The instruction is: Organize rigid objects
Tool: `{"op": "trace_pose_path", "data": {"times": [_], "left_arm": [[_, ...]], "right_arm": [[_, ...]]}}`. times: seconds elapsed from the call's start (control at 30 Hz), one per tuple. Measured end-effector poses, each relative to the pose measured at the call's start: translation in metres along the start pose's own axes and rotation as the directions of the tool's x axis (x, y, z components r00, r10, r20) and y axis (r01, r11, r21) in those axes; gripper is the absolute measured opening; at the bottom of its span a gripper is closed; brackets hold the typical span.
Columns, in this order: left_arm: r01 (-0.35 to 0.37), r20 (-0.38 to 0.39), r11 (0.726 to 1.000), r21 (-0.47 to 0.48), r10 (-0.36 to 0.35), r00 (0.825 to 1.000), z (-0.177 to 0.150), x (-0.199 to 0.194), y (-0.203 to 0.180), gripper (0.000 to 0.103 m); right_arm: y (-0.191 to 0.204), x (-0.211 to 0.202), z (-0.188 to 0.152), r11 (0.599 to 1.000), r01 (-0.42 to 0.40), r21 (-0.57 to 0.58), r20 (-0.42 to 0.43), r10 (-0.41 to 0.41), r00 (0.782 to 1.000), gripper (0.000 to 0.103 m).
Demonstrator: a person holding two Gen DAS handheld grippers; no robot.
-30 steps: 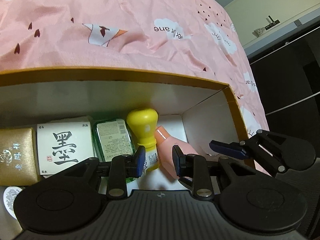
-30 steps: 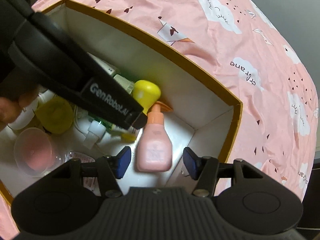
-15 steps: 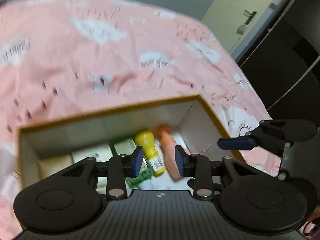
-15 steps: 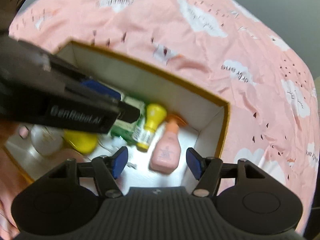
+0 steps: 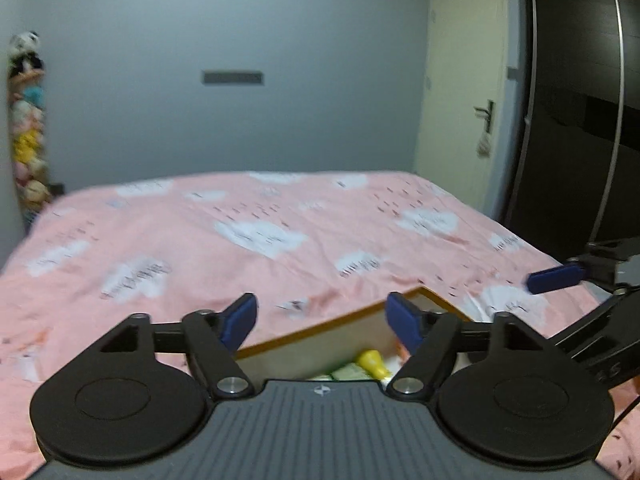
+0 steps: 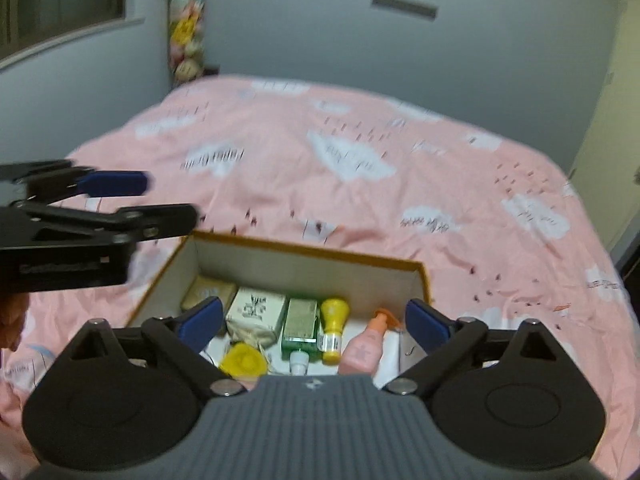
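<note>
An open cardboard box [image 6: 304, 250] with an orange rim lies on the pink bed. Inside it are a gold packet [image 6: 208, 296], a white carton with black characters [image 6: 256, 310], a green bottle [image 6: 300, 322], a yellow-capped bottle [image 6: 334, 320], a pink pump bottle [image 6: 366, 346] and a yellow round item [image 6: 242, 360]. My right gripper [image 6: 314, 324] hovers above the box, its jaws opening with nothing between them. My left gripper [image 5: 322, 320] is also raised, its jaws opening and empty. In its view only the box corner [image 5: 340, 322] and the yellow-capped bottle [image 5: 372, 362] show.
The pink cloud-print bedspread [image 5: 260, 240] spreads around the box. A grey wall [image 5: 240, 20] stands behind it. A cream door [image 5: 460, 100] and a dark wardrobe [image 5: 580, 120] are at the right. Stacked plush toys [image 6: 186, 36] fill the far left corner.
Both grippers have risen out of the box and tilted upward, so the bed and room now show. Both sets of jaws have spread much wider. The bottles stay in the box.
</note>
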State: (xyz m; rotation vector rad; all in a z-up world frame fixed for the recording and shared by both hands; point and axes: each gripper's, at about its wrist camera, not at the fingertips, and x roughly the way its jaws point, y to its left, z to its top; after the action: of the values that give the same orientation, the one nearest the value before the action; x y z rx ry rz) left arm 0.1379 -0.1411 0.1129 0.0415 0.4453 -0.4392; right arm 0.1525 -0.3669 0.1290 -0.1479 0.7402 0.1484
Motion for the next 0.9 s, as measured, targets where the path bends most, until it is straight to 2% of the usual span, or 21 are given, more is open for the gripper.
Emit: {"op": "trace_pose_path", "data": {"times": [0.03, 0.1, 0.27, 0.4, 0.47, 0.57, 0.77, 0.9], "left_arm": [[-0.037, 0.022, 0.999, 0.009, 0.037, 0.999, -0.003, -0.011, 0.002, 0.092], [-0.107, 0.053, 0.994, 0.029, 0.105, 0.993, -0.01, -0.029, 0.003, 0.103], [-0.197, 0.106, 0.979, 0.05, 0.19, 0.976, -0.031, -0.066, 0.008, 0.103], [-0.254, 0.052, 0.967, 0.023, 0.252, 0.966, -0.055, -0.082, 0.01, 0.103], [-0.245, -0.003, 0.969, -0.012, 0.245, 0.969, -0.065, -0.084, 0.014, 0.103], [-0.259, -0.069, 0.962, -0.089, 0.254, 0.965, -0.079, -0.08, 0.02, 0.103], [-0.278, -0.119, 0.952, -0.123, 0.264, 0.957, -0.105, -0.079, 0.024, 0.103], [-0.293, -0.134, 0.95, -0.107, 0.279, 0.951, -0.123, -0.081, 0.02, 0.103]], "right_arm": [[0.003, -0.007, -0.003, 1.0, 0.008, 0.01, 0.022, -0.008, 1.0, 0.097], [0.01, -0.021, -0.013, 0.998, 0.01, 0.054, 0.073, -0.014, 0.997, 0.099], [0.032, -0.052, -0.045, 0.987, 0.0, 0.16, 0.199, -0.032, 0.98, 0.1], [0.056, -0.066, -0.07, 0.98, 0.038, 0.194, 0.267, -0.09, 0.96, 0.1], [0.068, -0.069, -0.082, 0.978, 0.046, 0.204, 0.286, -0.105, 0.953, 0.1], [0.082, -0.068, -0.096, 0.975, 0.077, 0.209, 0.261, -0.132, 0.956, 0.1], [0.094, -0.057, -0.13, 0.972, 0.127, 0.2, 0.189, -0.165, 0.968, 0.1], [0.085, -0.047, -0.145, 0.949, 0.103, 0.297, 0.135, -0.148, 0.98, 0.1]]}}
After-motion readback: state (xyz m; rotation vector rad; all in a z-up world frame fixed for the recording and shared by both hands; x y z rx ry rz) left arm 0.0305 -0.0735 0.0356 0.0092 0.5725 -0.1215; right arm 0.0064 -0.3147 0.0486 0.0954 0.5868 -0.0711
